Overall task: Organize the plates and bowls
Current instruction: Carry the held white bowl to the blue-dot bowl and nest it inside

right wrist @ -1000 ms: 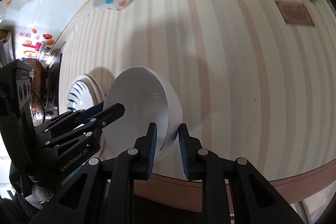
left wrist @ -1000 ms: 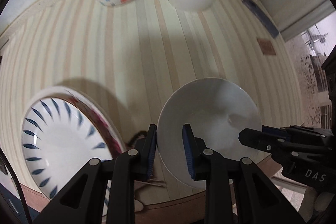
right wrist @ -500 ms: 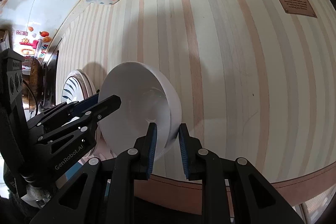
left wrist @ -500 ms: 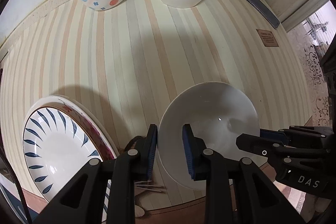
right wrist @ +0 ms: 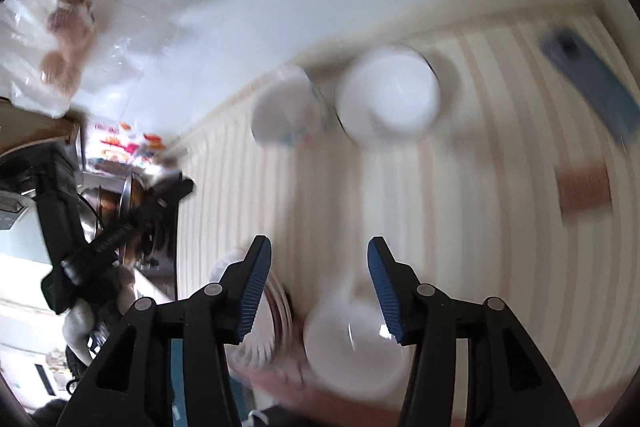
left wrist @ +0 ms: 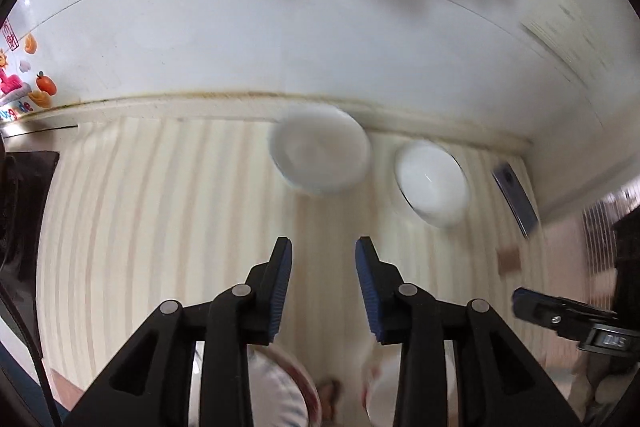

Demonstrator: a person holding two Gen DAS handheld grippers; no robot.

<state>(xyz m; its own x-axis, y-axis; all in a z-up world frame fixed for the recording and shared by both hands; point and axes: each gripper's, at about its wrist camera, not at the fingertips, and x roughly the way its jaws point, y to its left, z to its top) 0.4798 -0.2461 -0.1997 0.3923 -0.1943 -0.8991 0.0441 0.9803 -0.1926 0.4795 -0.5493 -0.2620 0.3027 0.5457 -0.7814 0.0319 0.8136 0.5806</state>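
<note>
Both views are motion-blurred. My left gripper [left wrist: 323, 267] is open and holds nothing. My right gripper [right wrist: 318, 279] is open too, its jaws wide apart. The plain white bowl [right wrist: 356, 355] sits on the striped table at the near edge, just below the right gripper. To its left lies the plate stack [right wrist: 260, 323] with the blue-patterned plate on top; in the left wrist view the plate stack [left wrist: 280, 387] and white bowl [left wrist: 380, 391] peek out behind my fingers. At the far wall stand the dotted bowl [left wrist: 320, 153] and the black-rimmed white bowl [left wrist: 432, 183].
A dark blue flat strip [right wrist: 592, 83] and a brown label [right wrist: 584, 191] lie on the striped table [left wrist: 160, 207] at the right. The left gripper's body [right wrist: 108, 235] reaches in at the left of the right wrist view. A white wall [left wrist: 300, 27] backs the table.
Both grippers have let go of the plain white bowl, opened, and pulled up and back. The bowl now rests on the table beside the plate stack.
</note>
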